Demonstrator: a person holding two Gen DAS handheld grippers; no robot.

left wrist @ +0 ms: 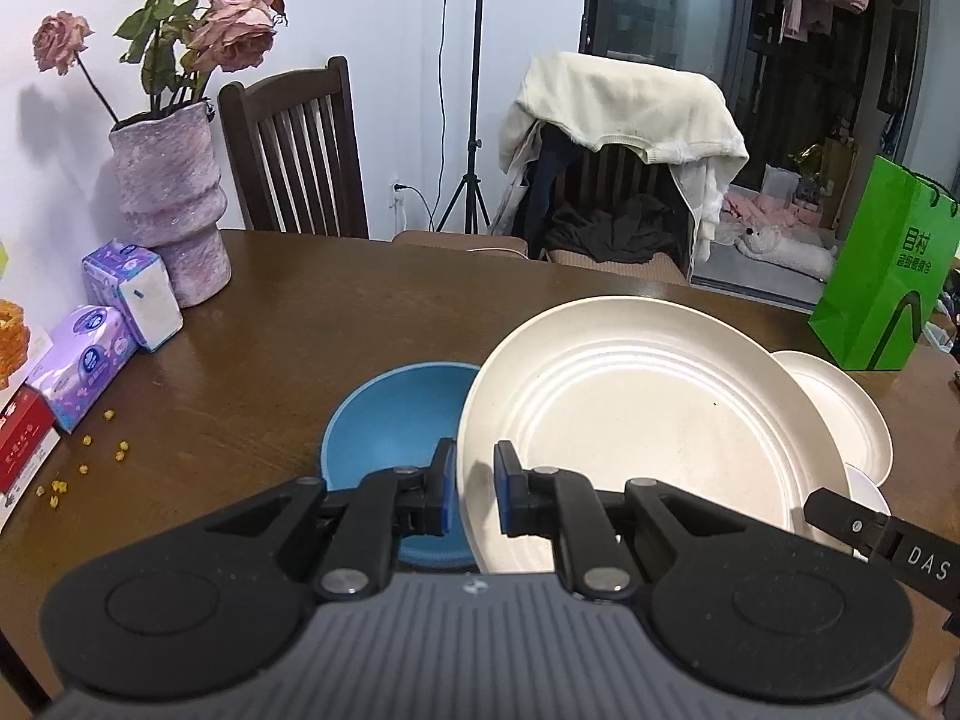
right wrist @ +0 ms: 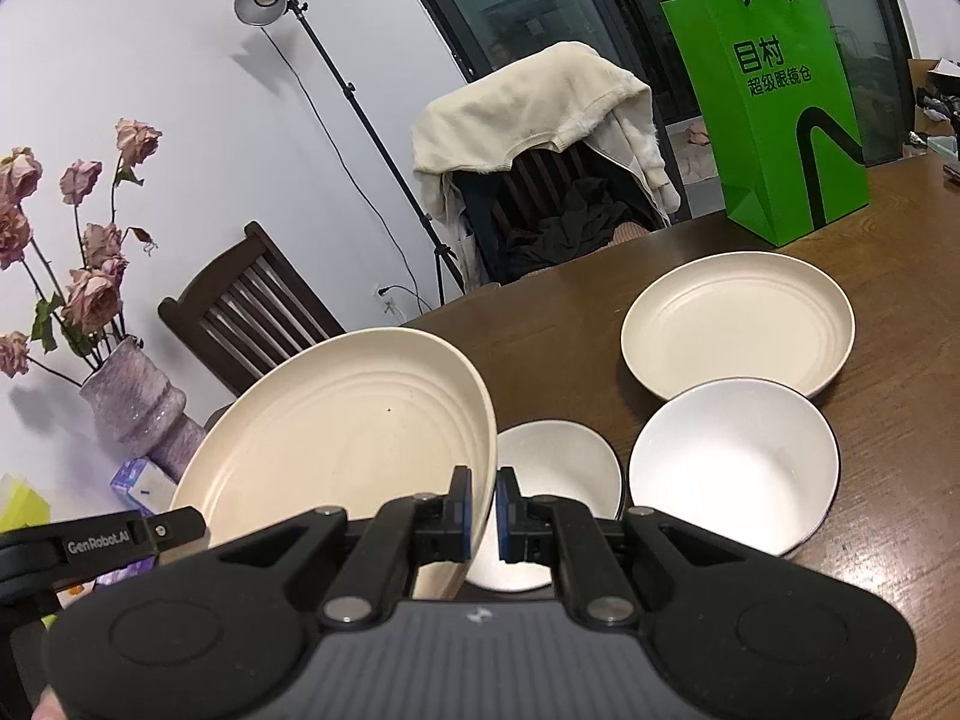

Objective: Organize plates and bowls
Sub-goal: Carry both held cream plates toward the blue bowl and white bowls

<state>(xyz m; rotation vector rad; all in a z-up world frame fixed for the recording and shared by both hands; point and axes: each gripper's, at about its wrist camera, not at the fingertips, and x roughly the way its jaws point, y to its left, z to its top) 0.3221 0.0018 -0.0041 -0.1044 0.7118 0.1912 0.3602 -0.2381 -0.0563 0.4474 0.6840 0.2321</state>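
Note:
A large cream plate (left wrist: pixel 636 420) is lifted and tilted above the table. My left gripper (left wrist: pixel 474 489) straddles its near rim, jaws slightly apart around the edge. My right gripper (right wrist: pixel 483 513) is shut on the same plate (right wrist: pixel 336 438) at its other rim. A blue bowl (left wrist: pixel 390 420) sits on the table under the plate's left edge. A second cream plate (right wrist: pixel 738 324), a white bowl (right wrist: pixel 732 462) and a small white bowl (right wrist: pixel 558 468) rest on the table to the right.
A purple vase (left wrist: pixel 168 198) with dried roses, tissue packs (left wrist: pixel 129 288) and scattered crumbs (left wrist: pixel 84 468) lie at the table's left. A green paper bag (right wrist: pixel 774 108) stands at the far right. Two chairs (left wrist: pixel 300 150) stand behind the table.

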